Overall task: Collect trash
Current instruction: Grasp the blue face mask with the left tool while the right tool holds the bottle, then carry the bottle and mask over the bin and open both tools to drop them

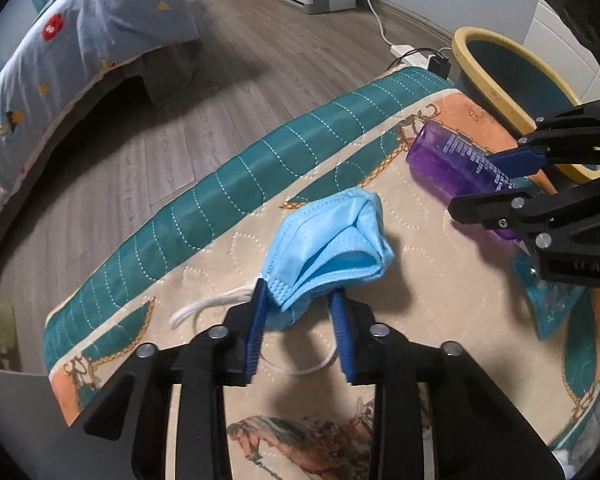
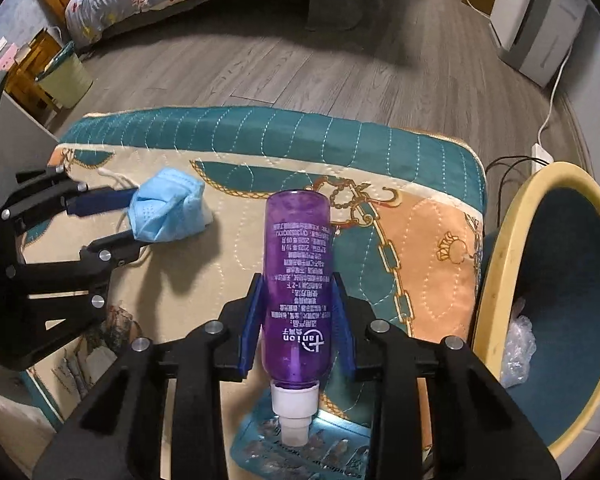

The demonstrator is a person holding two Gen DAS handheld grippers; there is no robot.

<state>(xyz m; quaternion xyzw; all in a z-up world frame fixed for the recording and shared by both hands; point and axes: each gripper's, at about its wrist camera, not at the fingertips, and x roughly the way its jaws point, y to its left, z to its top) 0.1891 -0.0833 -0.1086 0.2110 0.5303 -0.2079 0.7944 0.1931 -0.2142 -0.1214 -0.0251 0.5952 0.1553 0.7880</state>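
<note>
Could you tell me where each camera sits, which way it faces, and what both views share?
Left wrist: on the left gripper, facing steeply down along its blue fingers shut on the blue face mask; the right gripper enters from the right.
Right wrist: on the right gripper, facing down at the purple bottle it holds; the left gripper shows left.
Shared: mask, bottle, quilted mat, yellow-rimmed bin.

We see open quilt (image 2: 228, 280) between the blue face mask (image 2: 166, 212) at the left and the purple bottle (image 2: 298, 276) in the middle. At the right edge the yellow-rimmed bin (image 2: 496, 280) stands just beside the quilt, mouth open. A foil packet (image 2: 256, 440) lies under the bottle cap.
</note>
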